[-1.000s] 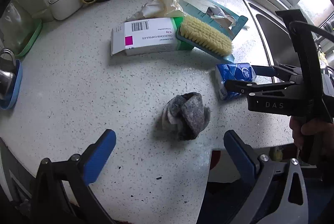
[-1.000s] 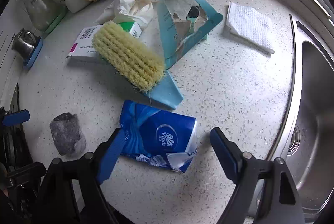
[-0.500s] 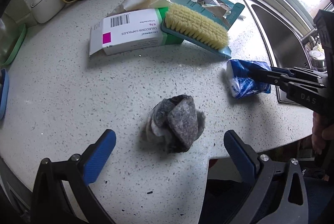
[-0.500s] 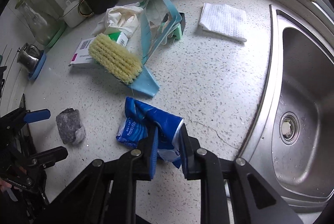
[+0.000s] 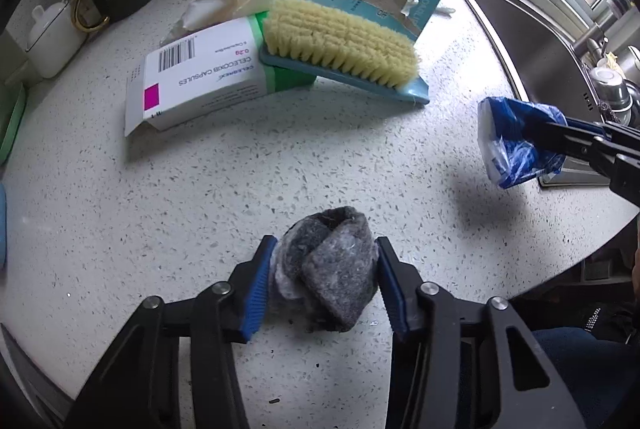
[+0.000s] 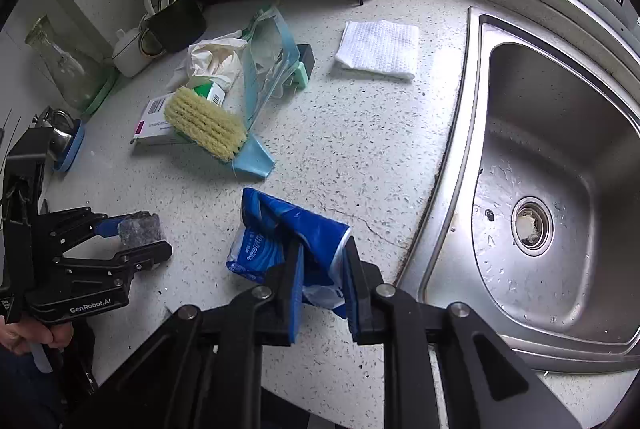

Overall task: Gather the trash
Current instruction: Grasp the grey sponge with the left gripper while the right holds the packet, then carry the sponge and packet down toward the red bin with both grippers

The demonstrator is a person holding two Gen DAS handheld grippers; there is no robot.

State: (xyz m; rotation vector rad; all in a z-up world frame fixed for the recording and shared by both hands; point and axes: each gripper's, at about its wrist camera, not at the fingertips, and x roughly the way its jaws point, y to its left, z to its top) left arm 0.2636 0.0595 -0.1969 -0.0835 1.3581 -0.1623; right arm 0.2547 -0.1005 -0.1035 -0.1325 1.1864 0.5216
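Jaws closing on fuzzy grey wad point(image 5: 328, 273), crinkled blue wrapper point(image 6: 288, 237) pinched

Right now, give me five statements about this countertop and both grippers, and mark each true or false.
1. The right gripper is shut on the blue plastic wrapper. True.
2. The grey lint wad lies in the sink. False: it sits on the countertop between the closing jaws of the left gripper.
3. The scrub brush leans on the capsule box. True.
4. The folded white cloth covers the brush. False: it lies apart, near the sink.
5. The sink is full of dishes. False: only its drain shows.
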